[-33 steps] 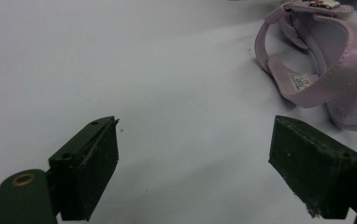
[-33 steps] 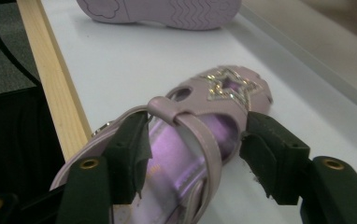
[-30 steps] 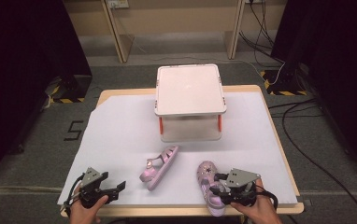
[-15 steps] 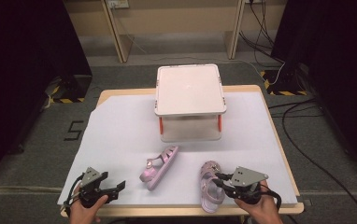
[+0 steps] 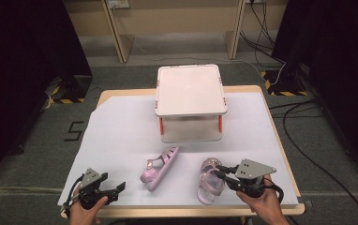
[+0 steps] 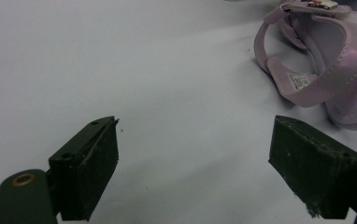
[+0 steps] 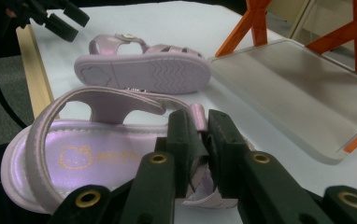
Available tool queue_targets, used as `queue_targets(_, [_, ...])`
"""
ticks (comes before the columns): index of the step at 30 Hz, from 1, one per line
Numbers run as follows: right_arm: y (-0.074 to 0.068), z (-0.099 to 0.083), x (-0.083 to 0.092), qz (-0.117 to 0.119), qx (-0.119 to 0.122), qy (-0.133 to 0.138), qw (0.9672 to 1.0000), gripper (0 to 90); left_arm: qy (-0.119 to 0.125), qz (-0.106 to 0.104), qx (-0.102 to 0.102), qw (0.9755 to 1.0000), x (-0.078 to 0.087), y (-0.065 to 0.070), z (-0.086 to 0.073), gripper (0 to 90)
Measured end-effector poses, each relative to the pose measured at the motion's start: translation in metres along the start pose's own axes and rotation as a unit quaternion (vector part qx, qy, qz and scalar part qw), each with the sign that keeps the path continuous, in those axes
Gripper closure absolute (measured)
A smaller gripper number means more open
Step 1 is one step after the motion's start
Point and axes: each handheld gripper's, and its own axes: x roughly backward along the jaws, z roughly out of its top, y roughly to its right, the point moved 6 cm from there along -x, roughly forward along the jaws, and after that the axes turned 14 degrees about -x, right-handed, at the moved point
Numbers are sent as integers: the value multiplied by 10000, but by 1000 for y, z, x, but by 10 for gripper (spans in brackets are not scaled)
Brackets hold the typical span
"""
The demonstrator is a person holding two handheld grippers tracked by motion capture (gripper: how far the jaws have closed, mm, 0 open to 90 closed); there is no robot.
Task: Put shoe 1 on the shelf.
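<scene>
Two pink sandals lie near the table's front. One sandal (image 5: pixel 160 164) (image 7: pixel 144 70) rests on its side at the centre. To its right is the other sandal (image 5: pixel 208 180) (image 7: pixel 74 154). My right gripper (image 5: pixel 220 169) (image 7: pixel 202 140) has just been closing, and its jaws now pinch a strap of this right-hand sandal. My left gripper (image 5: pixel 118 187) (image 6: pixel 193 154) stands open over bare white paper at the front left, with nothing between its jaws. The side-lying sandal (image 6: pixel 326 70) is a short way beyond it.
A white lidded box (image 5: pixel 190 89) with orange clips (image 7: pixel 242 28) and clear walls (image 7: pixel 298 88) stands at the middle back. White paper (image 5: pixel 121 126) covers the wooden table, whose front edge (image 5: pixel 177 210) runs close under both hands. Cables lie on the floor at the right.
My right gripper has drawn back to the right and shut on the right sandal's strap; the sandal has shifted slightly with it. The left gripper and the other sandal have stayed put.
</scene>
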Motion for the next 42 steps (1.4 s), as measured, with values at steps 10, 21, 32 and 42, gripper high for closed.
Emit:
queue_targets(10, [8,18,0,24,-133,203,9997,807,-1,16,2,10000,0,0,0,154])
queue_targets(21, [12,56,-2,41,0,408,9992,810,-3,24,16,10000,1,-1,-1,153])
queue_targets(32, [7,99,-6,170,246,445,9986,811,3,18,16,10000,0,0,-1,154])
queue_targets(42, [3,133,-8,321,319,538,9975,812,3,16,19,10000,0,0,-1,154])
